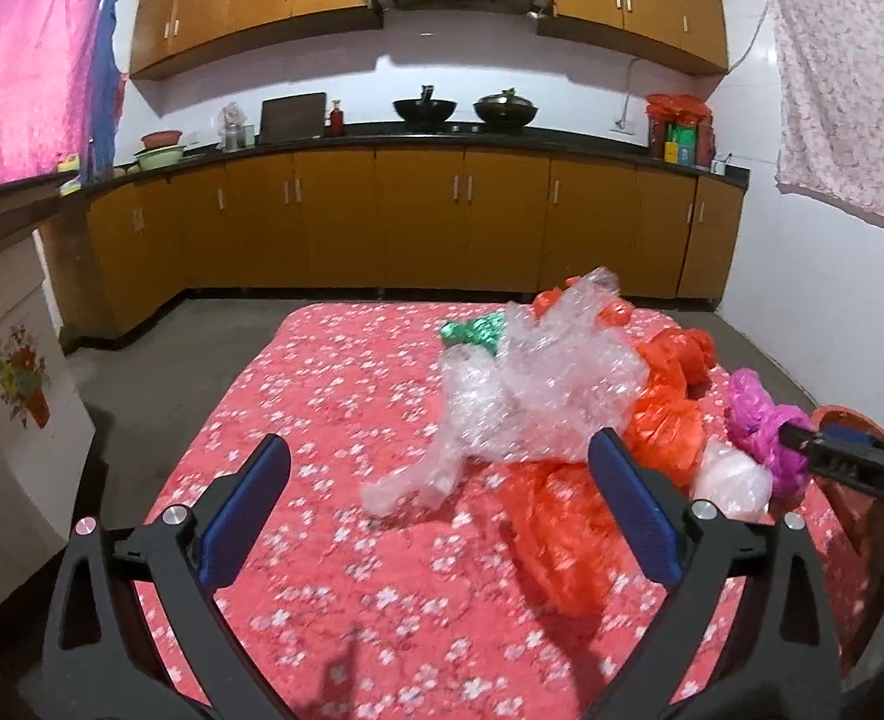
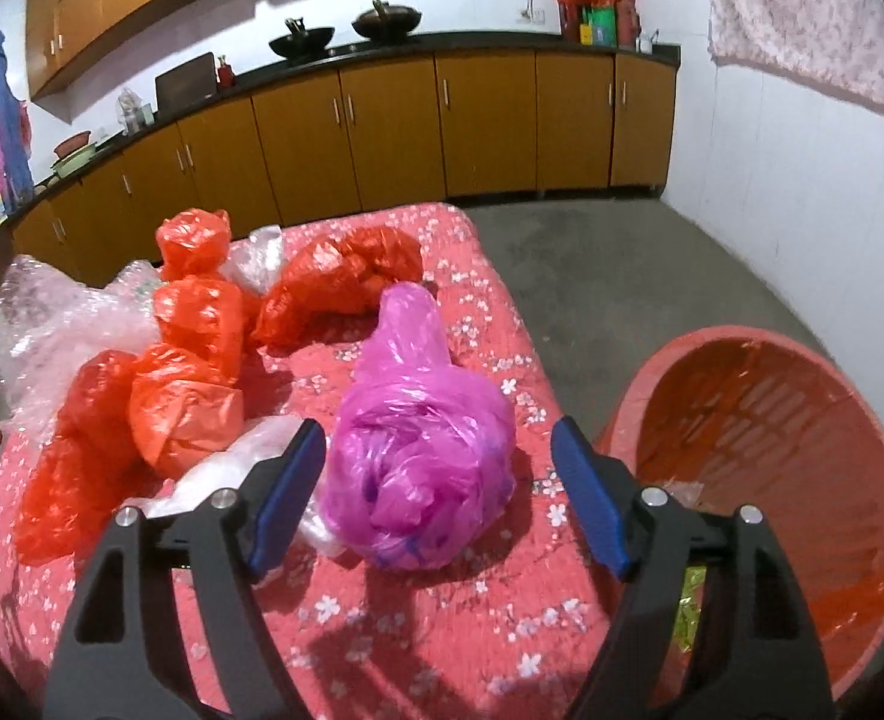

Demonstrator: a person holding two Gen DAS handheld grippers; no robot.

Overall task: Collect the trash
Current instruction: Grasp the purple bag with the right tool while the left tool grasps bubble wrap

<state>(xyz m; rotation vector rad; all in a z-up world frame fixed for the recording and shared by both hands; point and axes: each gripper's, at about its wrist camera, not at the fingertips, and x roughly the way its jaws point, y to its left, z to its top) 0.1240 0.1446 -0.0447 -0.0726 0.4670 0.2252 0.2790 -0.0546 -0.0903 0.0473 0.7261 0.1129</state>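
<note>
Right tool (image 2: pixel 438 495), jaws wide, straddling but not gripping a crumpled magenta plastic bag (image 2: pixel 423 456) on the red floral-clothed tabletop (image 2: pixel 417 618); red slatted plastic basket (image 2: pixel 766 420) just beside. Left tool (image 1: pixel 442 498), jaws wide and empty, near clear bubble wrap (image 1: pixel 538 384) and orange plastic bags (image 1: pixel 664 414).

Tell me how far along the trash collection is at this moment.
Barely started. Done: the red slatted plastic basket holds only a few scraps at its bottom. In hand: nothing; the right gripper is open around the crumpled magenta plastic bag, the left gripper open before the clear bubble wrap. Left: those, the orange plastic bags and the green bag.
</note>
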